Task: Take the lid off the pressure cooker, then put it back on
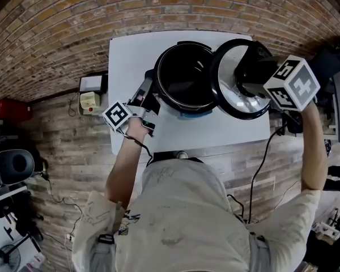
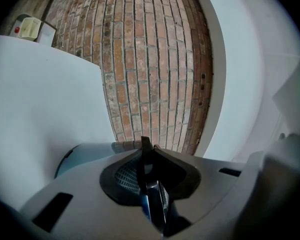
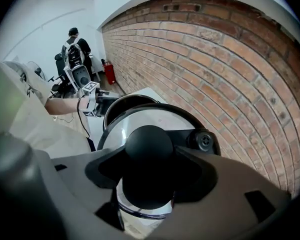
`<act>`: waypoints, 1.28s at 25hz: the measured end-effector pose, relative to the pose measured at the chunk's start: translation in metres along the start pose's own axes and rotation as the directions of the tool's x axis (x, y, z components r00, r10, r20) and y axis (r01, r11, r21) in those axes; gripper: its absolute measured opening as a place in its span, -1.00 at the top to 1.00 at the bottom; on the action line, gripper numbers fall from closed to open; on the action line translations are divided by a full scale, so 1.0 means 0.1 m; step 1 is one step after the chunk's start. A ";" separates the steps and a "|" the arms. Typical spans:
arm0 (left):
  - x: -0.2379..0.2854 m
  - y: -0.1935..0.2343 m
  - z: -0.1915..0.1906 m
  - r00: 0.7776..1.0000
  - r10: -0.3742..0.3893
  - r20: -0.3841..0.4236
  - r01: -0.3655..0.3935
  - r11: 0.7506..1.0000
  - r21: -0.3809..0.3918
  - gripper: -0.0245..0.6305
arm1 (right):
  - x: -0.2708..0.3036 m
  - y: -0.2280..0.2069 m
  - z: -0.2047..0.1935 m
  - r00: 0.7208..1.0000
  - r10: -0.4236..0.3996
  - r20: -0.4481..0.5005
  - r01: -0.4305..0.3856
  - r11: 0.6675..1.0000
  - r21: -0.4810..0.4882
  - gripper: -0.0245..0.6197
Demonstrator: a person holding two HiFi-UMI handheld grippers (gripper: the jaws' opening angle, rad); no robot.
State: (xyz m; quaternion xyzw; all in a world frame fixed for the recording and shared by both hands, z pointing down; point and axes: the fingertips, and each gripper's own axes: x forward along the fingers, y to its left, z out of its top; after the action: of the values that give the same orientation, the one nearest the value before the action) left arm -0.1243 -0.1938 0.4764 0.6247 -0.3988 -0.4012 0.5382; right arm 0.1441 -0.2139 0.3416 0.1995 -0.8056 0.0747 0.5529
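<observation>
My right gripper (image 3: 150,160) clamps the lid knob (image 3: 149,143), with the lid (image 1: 241,103) off. My left gripper (image 2: 149,176) pinches the edge of the pressure cooker (image 1: 159,79). Next I must reseat the lid squarely.

The pressure cooker (image 1: 184,77) stands on the table (image 1: 130,55) before the brick wall (image 1: 56,33). The lid (image 1: 226,78) is off it, tilted, just right of its rim, above the table.
</observation>
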 end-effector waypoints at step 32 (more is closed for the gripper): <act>0.02 -0.04 -0.01 0.999 -0.036 -0.015 0.035 0.998 -0.043 0.71 | 1.19 0.59 1.07 0.959 0.244 -0.144 -0.264 0.955 -0.136 0.01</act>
State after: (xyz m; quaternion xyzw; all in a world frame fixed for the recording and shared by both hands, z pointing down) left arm -0.1220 -0.1947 0.4721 0.6232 -0.3747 -0.4141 0.5475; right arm -0.0088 -0.2255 0.4167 0.0459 -0.7915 0.0952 0.6020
